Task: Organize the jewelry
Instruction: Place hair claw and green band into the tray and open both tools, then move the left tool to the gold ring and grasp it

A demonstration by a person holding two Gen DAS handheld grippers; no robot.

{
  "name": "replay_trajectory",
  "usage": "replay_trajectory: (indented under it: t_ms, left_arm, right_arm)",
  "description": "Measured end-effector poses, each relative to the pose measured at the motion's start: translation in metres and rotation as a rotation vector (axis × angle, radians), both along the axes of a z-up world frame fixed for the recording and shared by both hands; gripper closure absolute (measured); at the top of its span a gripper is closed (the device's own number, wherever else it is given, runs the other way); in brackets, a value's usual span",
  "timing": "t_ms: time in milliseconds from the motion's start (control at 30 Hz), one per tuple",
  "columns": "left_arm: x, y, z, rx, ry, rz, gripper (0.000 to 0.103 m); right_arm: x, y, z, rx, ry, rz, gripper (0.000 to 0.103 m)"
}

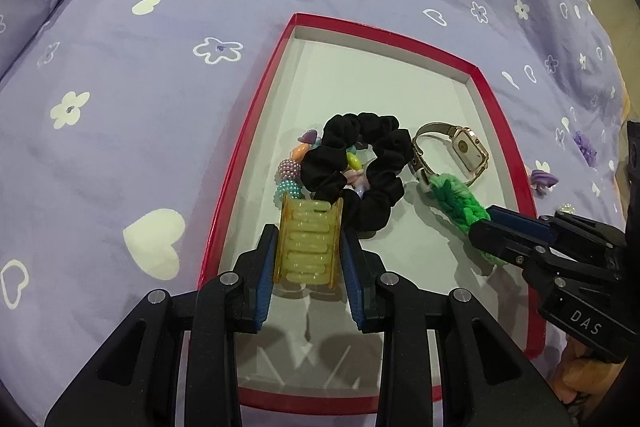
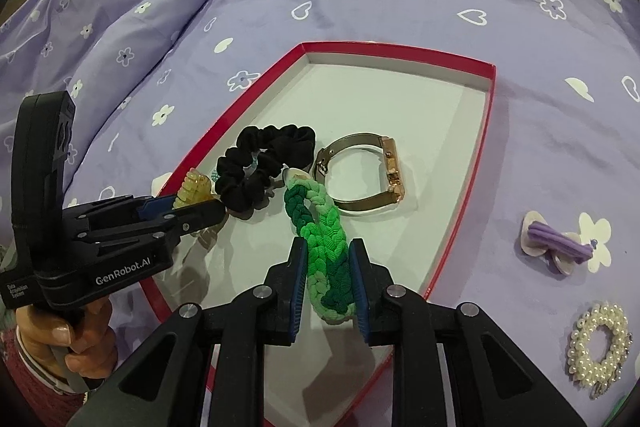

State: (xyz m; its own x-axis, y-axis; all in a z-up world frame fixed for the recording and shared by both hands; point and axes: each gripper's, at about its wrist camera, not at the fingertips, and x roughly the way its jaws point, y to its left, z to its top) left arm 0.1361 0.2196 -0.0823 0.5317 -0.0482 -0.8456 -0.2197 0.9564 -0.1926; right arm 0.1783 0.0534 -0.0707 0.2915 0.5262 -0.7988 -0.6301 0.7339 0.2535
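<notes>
A red-rimmed box lid [image 1: 256,107] [image 2: 472,163] with a white floor lies on the purple bedspread. In it lie a black scrunchie [image 1: 360,167] [image 2: 260,163], a colourful bead bracelet [image 1: 290,175] under it, and a gold watch [image 1: 468,149] [image 2: 384,175]. My left gripper [image 1: 308,243] [image 2: 200,209] is shut on a yellow hair claw clip [image 1: 308,239] [image 2: 194,189] just above the lid floor. My right gripper [image 2: 328,267] [image 1: 486,223] is shut on a green braided hair tie [image 2: 324,239] [image 1: 456,203], whose far end touches the lid floor beside the watch.
On the bedspread right of the lid lie a purple hair tie with shell discs [image 2: 560,243] [image 1: 542,181] and a pearl scrunchie [image 2: 600,343]. A folded quilt [image 2: 100,27] bulges at the far left.
</notes>
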Motion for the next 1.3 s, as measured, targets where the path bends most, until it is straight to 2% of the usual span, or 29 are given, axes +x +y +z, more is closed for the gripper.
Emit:
replay_trajectory:
  t_ms: [333,467,633,767,933,1067,1300]
  left_arm:
    - [0.000,0.001,-0.001,-0.006,-0.003,0.004,0.074]
    - [0.000,0.001,0.000,0.000,-0.004,0.002,0.064]
    - [-0.004,0.000,0.005,0.017,-0.013,0.006,0.057]
    - [-0.012,-0.002,0.014,0.038,-0.029,0.014,0.049]
    - [-0.023,-0.005,0.024,0.030,-0.050,0.027,0.048]
    - [-0.035,-0.010,0.034,0.027,-0.074,0.035,0.044]
    - [-0.050,-0.026,0.045,0.004,-0.099,0.024,0.044]
  right_arm:
    - [0.000,0.005,-0.002,-0.014,-0.001,0.015,0.079]
    - [0.000,0.005,-0.003,-0.013,-0.003,0.013,0.077]
    - [-0.001,0.002,0.000,0.019,0.008,0.003,0.071]
    - [-0.004,-0.002,0.007,0.045,-0.004,-0.012,0.070]
    - [-0.009,-0.016,0.020,0.086,-0.015,-0.037,0.070]
    - [-0.017,-0.037,0.032,0.125,-0.025,-0.071,0.065]
    - [-0.031,-0.081,0.041,0.154,-0.032,-0.136,0.059]
